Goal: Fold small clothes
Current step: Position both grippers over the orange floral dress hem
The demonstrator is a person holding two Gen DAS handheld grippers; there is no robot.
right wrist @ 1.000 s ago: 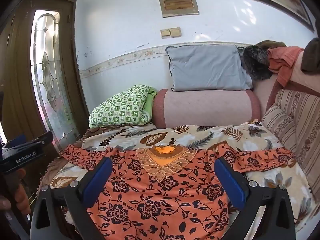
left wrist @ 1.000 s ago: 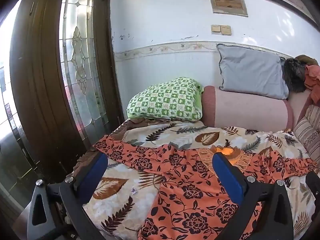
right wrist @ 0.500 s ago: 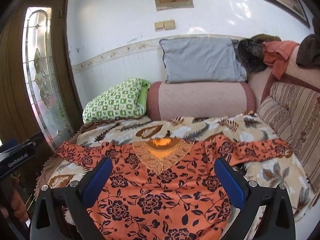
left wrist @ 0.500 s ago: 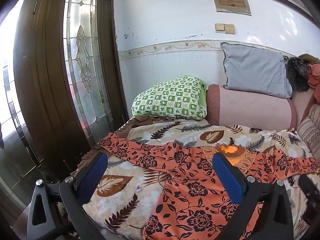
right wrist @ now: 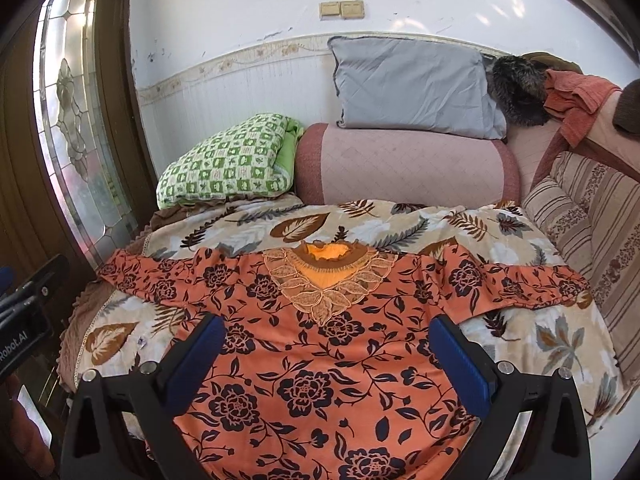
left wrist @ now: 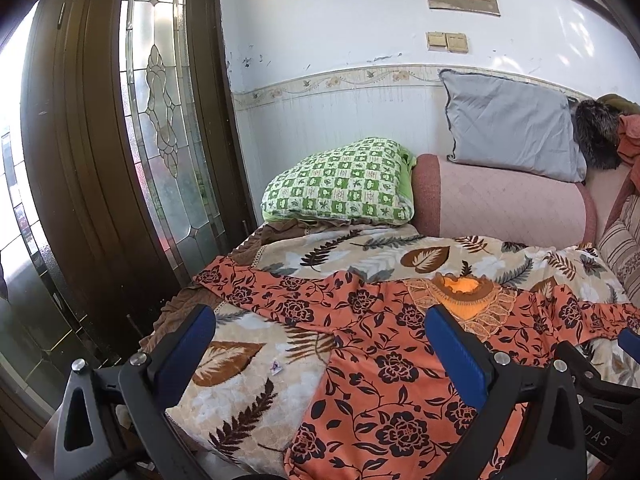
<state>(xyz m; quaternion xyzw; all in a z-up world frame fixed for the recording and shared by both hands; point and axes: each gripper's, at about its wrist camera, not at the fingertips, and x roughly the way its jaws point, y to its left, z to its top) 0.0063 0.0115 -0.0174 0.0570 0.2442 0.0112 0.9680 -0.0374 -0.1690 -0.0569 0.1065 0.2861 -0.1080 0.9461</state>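
So, left wrist view first: the left gripper [left wrist: 320,344] is hanging over the near-left part of the bed with its blue-padded fingers [left wrist: 188,344] spread wide and nothing between them. An orange floral top [left wrist: 384,360] is lying flat on a leaf-print blanket [left wrist: 248,364], neckline facing the wall, one sleeve stretching out toward the wooden door with the leaded glass panel [left wrist: 160,120]. A green checked pillow [left wrist: 340,184] is sitting at the head of the bed beside a pink bolster [left wrist: 504,208], and a grey cushion [left wrist: 512,136] is leaning on top of the bolster against the wall. The right gripper's black body is poking in at the lower right edge.

Right wrist view: the right gripper [right wrist: 328,352] is hovering over the middle of the top, jaws also wide apart, gripping nothing. From here the whole garment is showing nicely, both sleeves spread out sideways, the lace collar [right wrist: 324,276] sitting dead centre. A striped cushion [right wrist: 592,224] is lining the right side of the bed. The left gripper's body is peeking in at the far left edge.
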